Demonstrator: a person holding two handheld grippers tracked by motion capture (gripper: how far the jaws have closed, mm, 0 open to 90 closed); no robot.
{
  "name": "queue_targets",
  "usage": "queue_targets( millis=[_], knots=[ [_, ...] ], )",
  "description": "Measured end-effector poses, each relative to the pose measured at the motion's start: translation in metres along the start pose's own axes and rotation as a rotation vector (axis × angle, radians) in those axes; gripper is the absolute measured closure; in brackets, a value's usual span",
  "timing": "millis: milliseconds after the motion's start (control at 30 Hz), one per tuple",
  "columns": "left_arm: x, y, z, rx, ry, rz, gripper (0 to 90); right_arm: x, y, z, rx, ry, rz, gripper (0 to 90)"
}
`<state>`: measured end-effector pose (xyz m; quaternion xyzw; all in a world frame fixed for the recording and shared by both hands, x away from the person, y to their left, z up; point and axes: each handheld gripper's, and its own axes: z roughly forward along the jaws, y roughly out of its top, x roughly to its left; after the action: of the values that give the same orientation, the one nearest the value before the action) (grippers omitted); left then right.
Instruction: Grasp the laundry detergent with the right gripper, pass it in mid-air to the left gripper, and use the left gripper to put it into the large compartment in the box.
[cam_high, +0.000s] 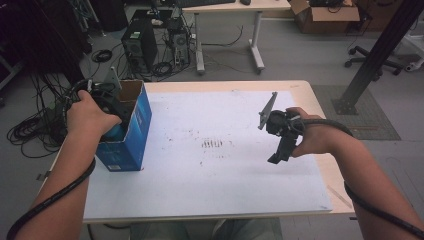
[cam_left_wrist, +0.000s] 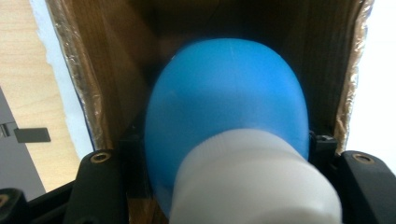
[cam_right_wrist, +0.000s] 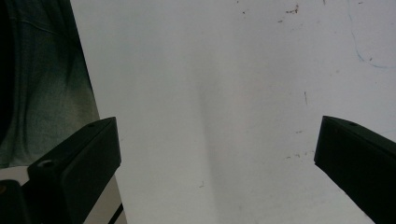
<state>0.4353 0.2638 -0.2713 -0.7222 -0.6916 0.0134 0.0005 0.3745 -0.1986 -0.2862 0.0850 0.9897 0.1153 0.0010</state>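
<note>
Left gripper (cam_high: 107, 102) at the open top of the box (cam_high: 131, 131), which stood at the left edge of the surface (cam_high: 225, 170). Its fingers were closed on a blue bottle (cam_left_wrist: 229, 107) with a white cap (cam_left_wrist: 254, 182), the jaws pressing the bottle's sides from left and right. The bottle sat in the mouth of the box, cap toward the gripper, its rounded body pointing inward between the brown cardboard walls; whether it touched the box floor could not be told.

Right gripper (cam_high: 280, 145) held over the right half of the surface, well apart from the box. Its fingers stood wide open and held nothing.

Risks, as judged from this position: the bottle's smooth, curved body could slip or rotate in the grip, since the jaws bore on a rounded surface near the cap. A release made too high could let the bottle tip and strike a wall. The box stood at the very edge with no second gripper steadying it, so a sideways push from the left gripper could shift it or send it off the surface.

The high view gave the box's place on the surface and both hands, but little of the bottle. The left gripper view gave the grip and the box interior. The right gripper view gave the open jaws over bare, lightly marked board.
</note>
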Motion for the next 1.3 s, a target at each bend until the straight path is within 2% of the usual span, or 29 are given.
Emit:
queue_targets(
  millis=[200,400,800,1300],
  knots=[
    [0.001,0.000,0.004,0.004,0.014,-0.001,37.9,0.000,0.001,0.001,-0.001,0.000,-0.006,0.3],
    [0.004,-0.001,0.010,0.002,0.009,-0.007,37.9,0.000,0.000,0.002,0.001,0.003,0.001,0.3],
    [0.007,0.001,0.011,-0.011,-0.002,-0.020,37.7,0.000,0.000,0.003,0.001,0.004,0.001,0.3],
    [0.006,0.002,0.010,-0.013,0.005,-0.010,36.4,0.001,-0.001,0.003,-0.005,0.006,0.006,0.4]
  ],
)
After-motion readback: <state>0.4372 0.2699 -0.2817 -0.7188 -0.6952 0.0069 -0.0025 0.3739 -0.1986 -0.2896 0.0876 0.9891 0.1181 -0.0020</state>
